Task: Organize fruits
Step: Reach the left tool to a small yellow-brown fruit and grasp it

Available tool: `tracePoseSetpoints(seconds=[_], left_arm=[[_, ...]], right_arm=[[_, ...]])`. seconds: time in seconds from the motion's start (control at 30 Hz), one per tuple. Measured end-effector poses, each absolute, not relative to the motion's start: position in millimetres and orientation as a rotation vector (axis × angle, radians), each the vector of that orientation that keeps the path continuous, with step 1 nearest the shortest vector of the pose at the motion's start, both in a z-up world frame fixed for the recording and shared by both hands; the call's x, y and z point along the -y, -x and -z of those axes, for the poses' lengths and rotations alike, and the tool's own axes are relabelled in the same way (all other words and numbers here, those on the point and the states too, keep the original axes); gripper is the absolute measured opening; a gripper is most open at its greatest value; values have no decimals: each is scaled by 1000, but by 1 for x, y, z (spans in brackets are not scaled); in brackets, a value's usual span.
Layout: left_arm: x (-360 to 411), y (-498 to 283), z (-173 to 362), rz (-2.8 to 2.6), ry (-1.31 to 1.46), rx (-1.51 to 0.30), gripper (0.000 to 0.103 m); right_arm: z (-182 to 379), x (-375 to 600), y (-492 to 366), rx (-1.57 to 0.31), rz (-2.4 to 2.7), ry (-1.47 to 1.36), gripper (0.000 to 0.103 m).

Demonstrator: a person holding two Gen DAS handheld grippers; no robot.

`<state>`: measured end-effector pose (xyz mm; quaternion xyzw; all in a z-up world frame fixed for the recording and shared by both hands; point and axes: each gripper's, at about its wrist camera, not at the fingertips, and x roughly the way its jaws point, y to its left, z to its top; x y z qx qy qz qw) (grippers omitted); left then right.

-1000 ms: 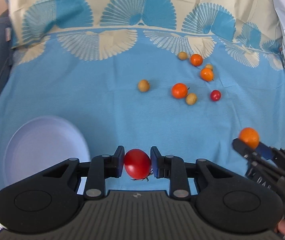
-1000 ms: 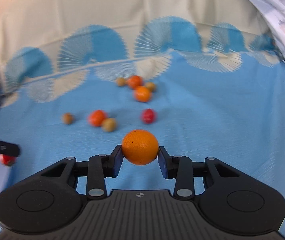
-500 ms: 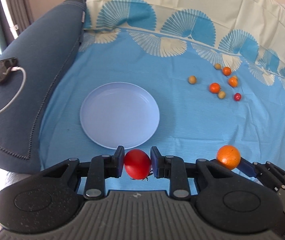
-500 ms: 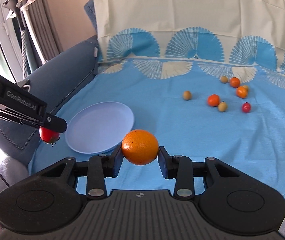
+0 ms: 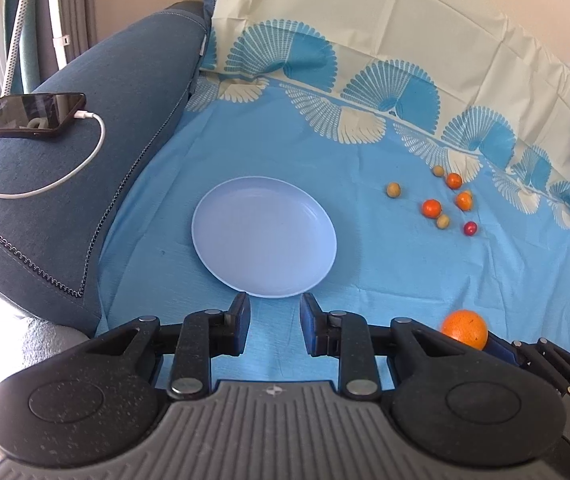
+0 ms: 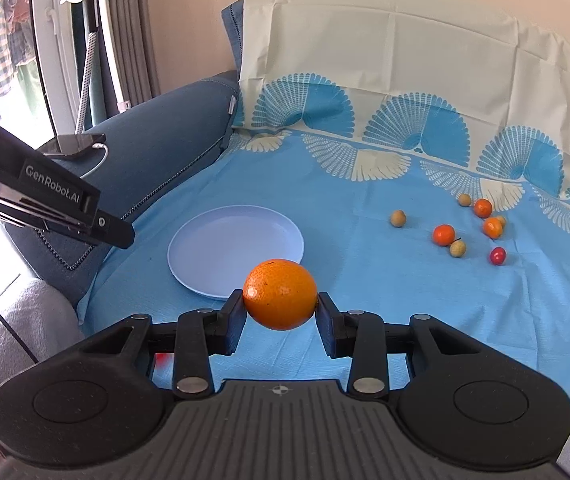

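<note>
Between the pads of the right gripper (image 6: pixel 281 300) sat the orange (image 6: pixel 280 294), pinched at its sides and held clear of the cloth. It was near-round with a pebbled, dark-flecked skin, and I could not make out a stem end or any long axis. Off to the left of that tool, white lettering reading "GenRobot.AI" ran along the flat black side of the left gripper (image 5: pixel 275 308). Its own camera showed its blue-faced pads standing apart with only cloth behind the gap. Just ahead of both tools lay the plate (image 5: pixel 265 236), a smooth, shallow, pale lilac round with nothing on it. Further ahead and to the right, well apart from the plate, small fruits (image 5: pixel 445 204) lay scattered: glossy orange ones, dull tan ones and one red one (image 5: pixel 470 228). Everything rested on a thin, creased blue sheet (image 5: pixel 385 280) printed with fan shapes. Left of the tools, a dark phone (image 5: pixel 31 115) with a white cable (image 5: pixel 65 172) lay on a woven blue sofa arm (image 5: pixel 133 92). Low behind the right tool's left finger I saw a red blur (image 6: pixel 161 358) that I could not identify.
</note>
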<state>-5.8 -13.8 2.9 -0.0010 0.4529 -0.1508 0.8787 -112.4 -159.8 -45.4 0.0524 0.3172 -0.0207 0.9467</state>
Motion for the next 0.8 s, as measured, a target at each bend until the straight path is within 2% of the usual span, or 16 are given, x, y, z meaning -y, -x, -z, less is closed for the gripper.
tracePoseSetpoints(seconds=[0.13,0.2,0.47,0.5,0.53,0.57,0.6,0.63,0.8], left_arm=[[13,-22,9,288,-31,-908,25],[9,-43,20,244,-39,-935,16],[10,-77,50,220,-60,-1019,19],[16,-79,52,234,-71,-1025,30],[23,-81,53,249,-77,-1028,49],[28,-82,54,257,-79,-1024,59],[34,-83,55,257,-85,-1017,81],[42,-85,56,254,-95,-1001,91],[73,-97,63,264,-164,-991,91]], right_arm=[[50,158,94,-667,25,-84,39],[61,166,75,-696,23,-113,39],[103,225,41,-751,153,-214,39],[105,233,39,-749,165,-232,39],[106,241,38,-745,178,-248,39],[107,247,38,-741,185,-257,39],[107,254,39,-732,194,-261,39],[108,261,40,-723,204,-261,39],[116,281,46,-710,225,-259,39]])
